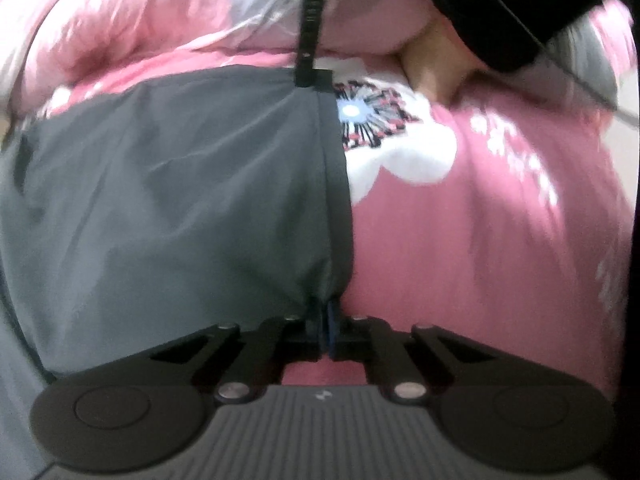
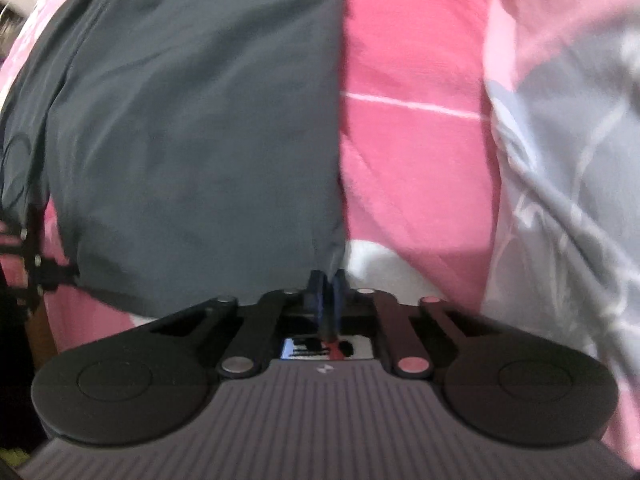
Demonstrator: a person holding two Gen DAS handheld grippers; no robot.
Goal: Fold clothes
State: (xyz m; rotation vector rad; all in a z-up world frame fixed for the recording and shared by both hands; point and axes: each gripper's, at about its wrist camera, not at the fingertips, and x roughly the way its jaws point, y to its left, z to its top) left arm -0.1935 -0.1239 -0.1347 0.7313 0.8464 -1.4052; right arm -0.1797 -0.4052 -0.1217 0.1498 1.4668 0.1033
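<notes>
A dark grey garment (image 1: pixel 180 200) lies spread on a pink bedsheet (image 1: pixel 480 240) printed with white flowers. At the bottom of the left wrist view my left gripper (image 1: pixel 326 322) is shut, pinching the near corner of the garment's right edge. At the far end of that same edge my right gripper (image 1: pixel 316 78) comes down from above. In the right wrist view the grey garment (image 2: pixel 200 120) fills the left half, and my right gripper (image 2: pixel 328 280) is shut on its near corner. My left gripper (image 2: pixel 60 272) shows at that view's left edge, on the cloth's far corner.
A person's hand (image 1: pixel 432 64) in a black sleeve (image 1: pixel 500 8) holds the right gripper. A bunched pink and grey duvet (image 1: pixel 160 12) lies beyond the garment, and the same duvet (image 2: pixel 560 140) rises on the right in the right wrist view.
</notes>
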